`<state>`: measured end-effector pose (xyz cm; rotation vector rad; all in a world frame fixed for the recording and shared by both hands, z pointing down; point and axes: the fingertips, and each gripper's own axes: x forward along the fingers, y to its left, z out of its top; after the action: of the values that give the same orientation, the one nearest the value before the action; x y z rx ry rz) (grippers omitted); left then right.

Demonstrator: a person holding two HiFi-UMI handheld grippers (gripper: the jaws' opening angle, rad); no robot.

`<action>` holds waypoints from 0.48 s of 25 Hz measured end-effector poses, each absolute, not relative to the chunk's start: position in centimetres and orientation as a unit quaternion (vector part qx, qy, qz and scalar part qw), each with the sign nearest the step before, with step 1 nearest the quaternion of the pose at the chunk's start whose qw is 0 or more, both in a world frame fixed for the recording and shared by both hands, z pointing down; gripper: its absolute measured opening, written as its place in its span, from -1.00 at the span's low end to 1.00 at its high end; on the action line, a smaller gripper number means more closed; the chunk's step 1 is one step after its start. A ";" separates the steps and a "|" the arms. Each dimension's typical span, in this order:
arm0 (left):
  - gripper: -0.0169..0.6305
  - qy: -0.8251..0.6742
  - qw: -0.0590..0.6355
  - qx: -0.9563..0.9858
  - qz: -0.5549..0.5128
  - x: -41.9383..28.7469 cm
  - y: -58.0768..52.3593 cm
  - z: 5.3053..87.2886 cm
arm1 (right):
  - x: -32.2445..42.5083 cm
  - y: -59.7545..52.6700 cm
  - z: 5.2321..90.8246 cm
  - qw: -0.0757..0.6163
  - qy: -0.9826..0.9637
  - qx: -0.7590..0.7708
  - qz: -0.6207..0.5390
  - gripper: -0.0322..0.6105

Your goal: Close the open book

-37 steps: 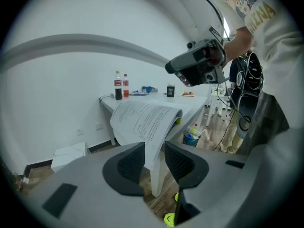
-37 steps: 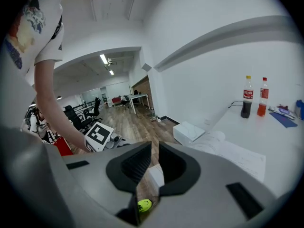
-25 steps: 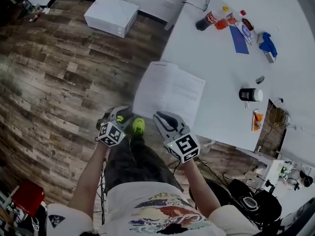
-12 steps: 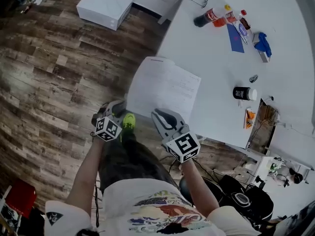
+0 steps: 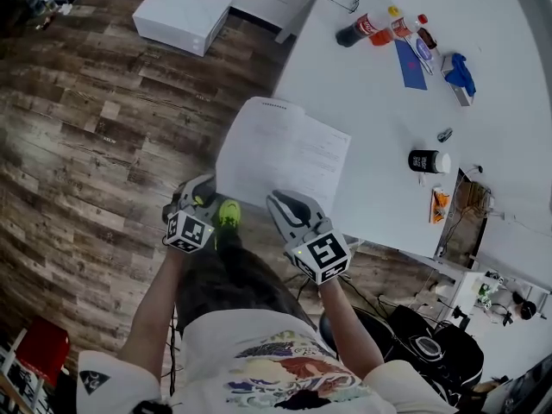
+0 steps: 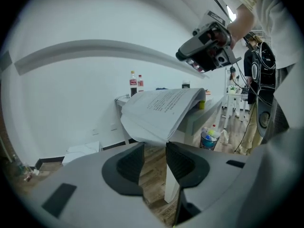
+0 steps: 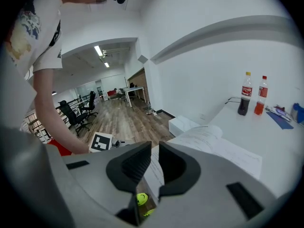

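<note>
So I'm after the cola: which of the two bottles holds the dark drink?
The yellow-capped bottle, standing left of the red-capped bottle with orange drink in the right gripper view.

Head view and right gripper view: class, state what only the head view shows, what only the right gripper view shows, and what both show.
Only the head view: the black cup and the marker cube on the right gripper. Only the right gripper view: office chairs, ceiling lights and a page edge between that gripper's own jaws. Both: the open book, the dark drink bottle, the white box and the left gripper.
</note>
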<state>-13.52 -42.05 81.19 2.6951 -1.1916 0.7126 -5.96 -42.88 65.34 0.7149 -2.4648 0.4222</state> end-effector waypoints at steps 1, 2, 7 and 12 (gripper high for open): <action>-0.57 -0.395 0.052 0.887 0.234 -13.6 -42.1 80.7 | -5.9 -42.9 65.2 0.265 -0.914 0.265 0.157 -0.79; -0.57 -0.396 0.049 0.887 0.234 -13.7 -42.1 80.1 | -5.8 -42.8 65.1 0.264 -0.914 0.265 0.157 -0.79; -0.57 -0.397 0.044 0.887 0.231 -13.8 -42.1 77.3 | -5.7 -42.3 64.4 0.252 -0.916 0.266 0.163 -0.79; -0.57 -0.399 0.043 0.887 0.229 -13.0 -42.0 74.3 | -4.9 -41.7 63.1 0.241 -0.919 0.266 0.163 -0.79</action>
<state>-13.02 -42.04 74.31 2.7135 -1.2195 0.7003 -4.91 -41.68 63.10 0.7283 -2.5128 0.4467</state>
